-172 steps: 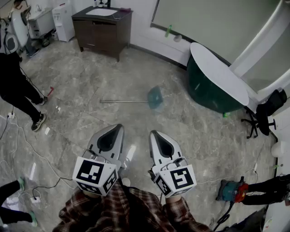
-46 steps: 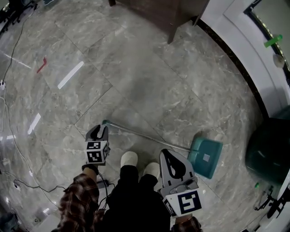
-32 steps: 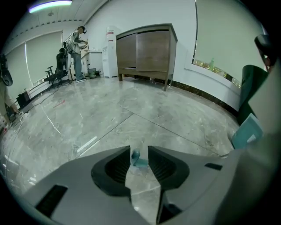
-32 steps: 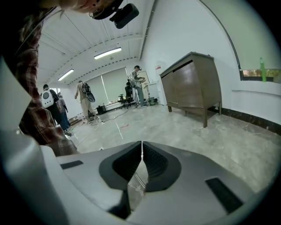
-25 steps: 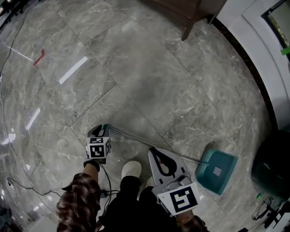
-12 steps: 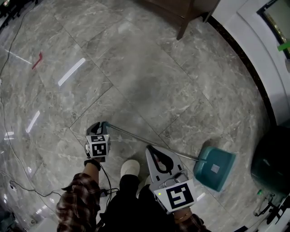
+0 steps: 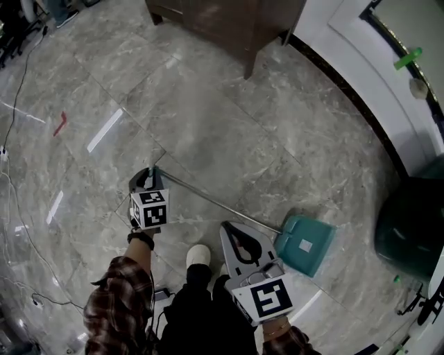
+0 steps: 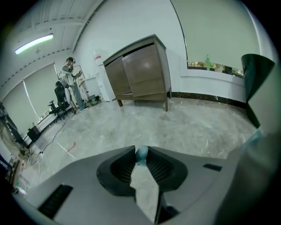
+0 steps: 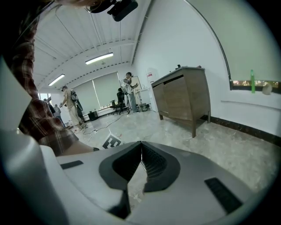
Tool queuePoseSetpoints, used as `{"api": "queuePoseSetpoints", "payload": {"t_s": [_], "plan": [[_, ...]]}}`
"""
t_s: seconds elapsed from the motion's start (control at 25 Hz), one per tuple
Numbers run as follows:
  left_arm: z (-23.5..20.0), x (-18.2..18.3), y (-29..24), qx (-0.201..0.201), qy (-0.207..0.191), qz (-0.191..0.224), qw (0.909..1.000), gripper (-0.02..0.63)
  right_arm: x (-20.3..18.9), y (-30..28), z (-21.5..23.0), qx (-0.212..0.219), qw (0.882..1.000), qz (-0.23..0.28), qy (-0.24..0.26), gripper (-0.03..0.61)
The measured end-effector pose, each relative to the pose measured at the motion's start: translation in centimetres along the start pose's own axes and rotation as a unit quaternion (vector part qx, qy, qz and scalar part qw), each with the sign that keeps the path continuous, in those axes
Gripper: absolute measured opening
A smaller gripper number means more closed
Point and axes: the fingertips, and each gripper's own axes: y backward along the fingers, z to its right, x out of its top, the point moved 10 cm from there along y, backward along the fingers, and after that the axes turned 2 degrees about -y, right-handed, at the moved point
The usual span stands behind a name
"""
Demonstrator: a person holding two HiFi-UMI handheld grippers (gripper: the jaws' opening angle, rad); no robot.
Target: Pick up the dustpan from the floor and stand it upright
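Note:
The dustpan has a teal pan [image 7: 304, 244] resting on the marble floor and a long metal handle [image 7: 215, 202] slanting up to the left. My left gripper [image 7: 151, 171] is shut on the handle's teal end knob [image 8: 141, 153], which shows pinched between the jaw tips and is held off the floor. My right gripper [image 7: 229, 227] hovers just in front of the handle's lower part, beside the pan, without touching it. In the right gripper view its jaw tips [image 9: 141, 143] meet with nothing between them.
A brown cabinet [image 7: 229, 21] stands ahead, and a dark green rounded object [image 7: 411, 229] sits at the right by the white wall base. Cables [image 7: 14, 187] and a red mark [image 7: 61, 123] lie at left. My white shoe [image 7: 198, 255] is below the handle. People [image 8: 70, 81] stand far off.
My left gripper has closed on the handle's end and risen with it, so the handle now slants up from the pan. The right gripper has risen too.

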Motion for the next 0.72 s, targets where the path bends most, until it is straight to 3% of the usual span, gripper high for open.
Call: {"api": "queuePoseSetpoints", "payload": {"t_s": [0.4, 0.6, 0.72], "plan": [[0.0, 18.0, 8.4, 0.021, -0.084, 0.046, 0.9952, 0.081, 14.4, 7.6, 0.8, -0.04, 0.999, 0.011, -0.021, 0.011], [0.8, 25.1, 11.9, 0.022, -0.125, 0.053, 0.9906, 0.094, 20.9, 11.5, 1.6, -0.062, 0.997, 0.031, -0.019, 0.011], [1.9, 28.7, 14.0, 0.02, -0.171, 0.062, 0.9831, 0.098, 24.2, 13.5, 2.1, -0.07, 0.997, 0.026, -0.019, 0.011]]}}
